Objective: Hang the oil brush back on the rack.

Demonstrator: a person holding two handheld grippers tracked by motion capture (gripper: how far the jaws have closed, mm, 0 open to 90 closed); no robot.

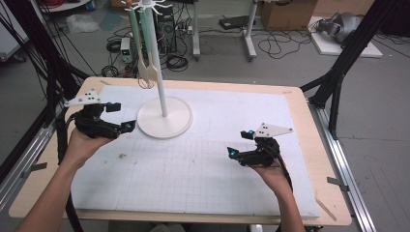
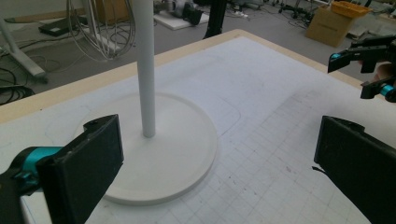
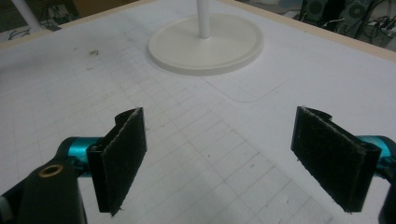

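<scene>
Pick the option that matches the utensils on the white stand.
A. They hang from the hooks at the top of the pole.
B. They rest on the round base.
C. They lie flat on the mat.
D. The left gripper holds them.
A: the utensils hang beside the pole from the top hooks, above the round base.

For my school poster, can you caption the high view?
Two hand-held grippers, left and right, wait open beside a white stand with hanging utensils.

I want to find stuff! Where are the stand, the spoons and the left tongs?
stand [image 1: 164, 118], high view, round base
spoons [image 1: 147, 71], high view, hanging bowls
left tongs [image 1: 121, 117], high view, between the tips
</scene>
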